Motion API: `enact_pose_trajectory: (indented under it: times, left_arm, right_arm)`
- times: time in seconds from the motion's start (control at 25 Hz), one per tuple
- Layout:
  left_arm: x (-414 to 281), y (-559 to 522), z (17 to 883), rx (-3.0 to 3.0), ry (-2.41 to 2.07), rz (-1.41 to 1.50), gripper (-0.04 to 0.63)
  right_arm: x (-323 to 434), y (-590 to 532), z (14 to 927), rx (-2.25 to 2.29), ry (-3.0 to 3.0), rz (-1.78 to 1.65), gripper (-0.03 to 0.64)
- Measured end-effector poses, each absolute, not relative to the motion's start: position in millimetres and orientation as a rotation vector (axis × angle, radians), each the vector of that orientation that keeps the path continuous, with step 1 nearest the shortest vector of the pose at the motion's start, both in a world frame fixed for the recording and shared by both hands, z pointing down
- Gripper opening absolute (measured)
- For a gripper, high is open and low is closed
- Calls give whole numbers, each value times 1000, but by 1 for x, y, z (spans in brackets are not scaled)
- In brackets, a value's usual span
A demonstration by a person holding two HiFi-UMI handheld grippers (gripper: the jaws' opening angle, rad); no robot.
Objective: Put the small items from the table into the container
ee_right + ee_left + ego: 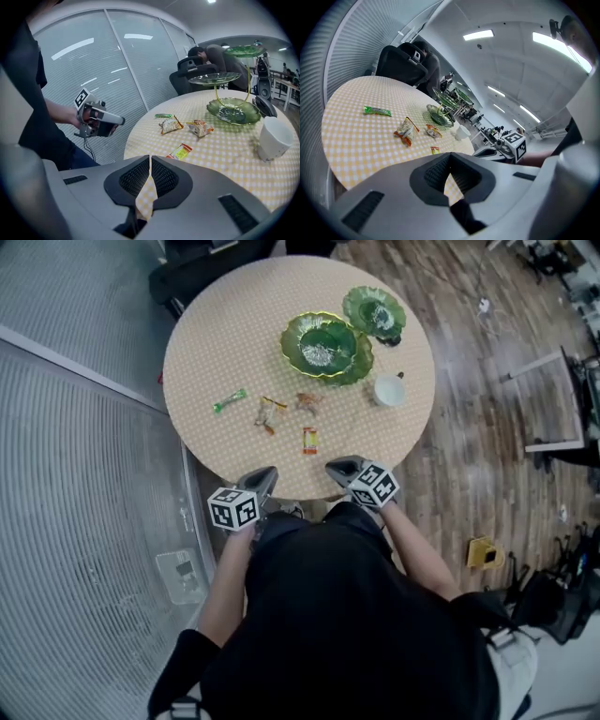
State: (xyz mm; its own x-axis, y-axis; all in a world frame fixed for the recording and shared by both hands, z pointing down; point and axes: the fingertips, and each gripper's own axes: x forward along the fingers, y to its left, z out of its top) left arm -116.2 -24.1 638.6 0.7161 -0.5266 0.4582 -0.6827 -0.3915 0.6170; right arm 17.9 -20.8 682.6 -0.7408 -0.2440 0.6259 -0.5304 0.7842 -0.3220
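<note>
No print on any packet can be read; it is too small in all views. The marker cube on each gripper carries only black-and-white square patterns.

Four small items lie on the round table [192,352], between its centre and its near edge:
- Green packet [230,400]: nearest the left edge, long axis roughly left to right, right end tilted toward the far edge.
- Two snack packets [265,414] [307,401]: crumpled, side by side at mid-table.
- Yellow-and-red packet [309,440]: closest to the near edge, long axis running from near edge to far edge.

The tiered green leaf dish [326,346] stands toward the far edge. A white cup [389,390] stands just beside it, toward the right edge.

The left gripper [266,474] and the right gripper [339,468] hover at the near edge. Both pairs of jaws are pressed together with nothing between them.
</note>
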Motion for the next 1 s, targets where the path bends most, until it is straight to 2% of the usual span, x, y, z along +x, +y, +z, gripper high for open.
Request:
enact_pose_trajectory:
  times: [0.36, 0.88, 0.96, 1.0]
  left_arm:
    - [-153, -53, 652, 2070, -884, 227, 3]
    - [-155, -66, 664, 2017, -922, 217, 3]
    - [-154, -67, 665, 2011, -919, 228, 3]
    - [-155, -68, 666, 2007, -919, 233, 3]
  right_arm:
    - [-14, -46, 703, 547, -2319, 654, 34]
    - [-18, -81, 750, 589, -2169, 655, 35]
    - [-18, -89, 756, 626, -2141, 671, 48]
    - [-19, -93, 759, 645, -2129, 678, 97]
